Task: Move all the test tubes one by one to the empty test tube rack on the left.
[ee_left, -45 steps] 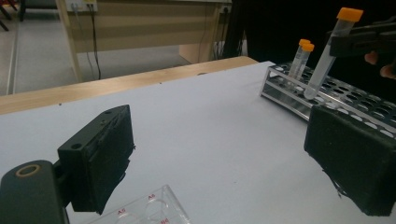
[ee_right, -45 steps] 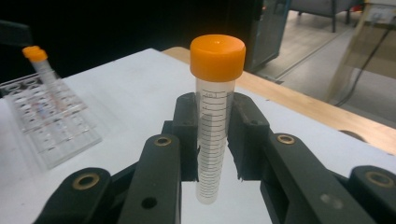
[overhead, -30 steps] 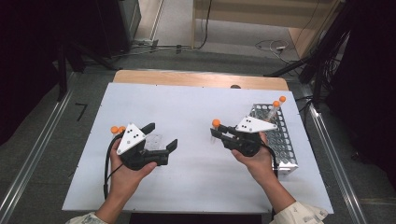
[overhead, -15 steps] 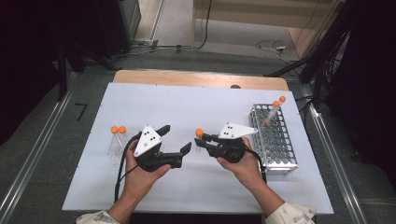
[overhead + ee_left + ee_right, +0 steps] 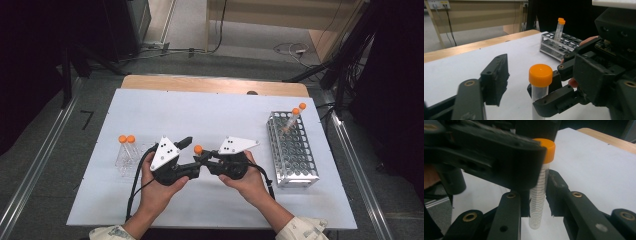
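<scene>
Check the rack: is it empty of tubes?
No: two orange-capped tubes stand in the far end of the rack.

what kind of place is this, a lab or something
Probably a lab-style recording bench, not a working wet lab: a white table holds a metal test-tube rack and orange-capped graduated tubes, with cables trailing over the floor behind.

Even overhead light keeps the white table (image 5: 210, 115) bright and nearly shadowless against a dim, dark floor, while in the gripper views the near black jaws are soft and out of focus and the orange-capped tube (image 5: 541, 182) stays fairly sharp.
</scene>
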Demonstrator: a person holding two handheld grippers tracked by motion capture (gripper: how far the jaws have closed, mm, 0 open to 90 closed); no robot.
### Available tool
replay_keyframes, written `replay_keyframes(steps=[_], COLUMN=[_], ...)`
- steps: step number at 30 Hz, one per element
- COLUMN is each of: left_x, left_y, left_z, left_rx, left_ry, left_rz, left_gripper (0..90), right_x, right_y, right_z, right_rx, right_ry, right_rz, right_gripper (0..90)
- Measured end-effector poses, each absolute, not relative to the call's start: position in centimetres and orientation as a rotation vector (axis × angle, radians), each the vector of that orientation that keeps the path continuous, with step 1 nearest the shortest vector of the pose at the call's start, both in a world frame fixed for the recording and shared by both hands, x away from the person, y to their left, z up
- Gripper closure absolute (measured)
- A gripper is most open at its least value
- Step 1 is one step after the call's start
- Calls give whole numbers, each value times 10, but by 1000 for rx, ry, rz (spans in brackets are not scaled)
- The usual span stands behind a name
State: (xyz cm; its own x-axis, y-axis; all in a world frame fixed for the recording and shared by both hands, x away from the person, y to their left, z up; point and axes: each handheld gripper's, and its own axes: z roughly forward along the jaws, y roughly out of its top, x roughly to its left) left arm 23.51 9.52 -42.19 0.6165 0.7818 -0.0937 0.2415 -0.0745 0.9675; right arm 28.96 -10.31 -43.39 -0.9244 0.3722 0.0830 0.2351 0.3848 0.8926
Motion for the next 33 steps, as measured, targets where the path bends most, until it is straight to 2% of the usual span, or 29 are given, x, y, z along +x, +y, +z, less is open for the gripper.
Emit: replay_keyframes(steps=[9,16,23,24,30,33], left_x=[235,235,234,234,234,234], left_y=[97,96,97,97,102,106], left_z=[-425,-427,-427,-427,-424,-421], left_rx=[1636,1651,1656,1657,1643,1630], left_ry=[842,836,836,835,850,861], left_rz=[560,569,587,595,602,597], left_gripper=[606,695,709,711,713,713], right_x=[290,290,290,289,289,291], right_y=[-101,-102,-101,-101,-101,-103], right_z=[-434,-433,-434,-434,-436,-438], right_rx=[556,553,554,553,626,658], right_ry=[2509,2512,2513,2511,2461,2433], right_rz=[1584,1579,1576,1571,1533,1519], right_gripper=[720,720,703,672,275,196])
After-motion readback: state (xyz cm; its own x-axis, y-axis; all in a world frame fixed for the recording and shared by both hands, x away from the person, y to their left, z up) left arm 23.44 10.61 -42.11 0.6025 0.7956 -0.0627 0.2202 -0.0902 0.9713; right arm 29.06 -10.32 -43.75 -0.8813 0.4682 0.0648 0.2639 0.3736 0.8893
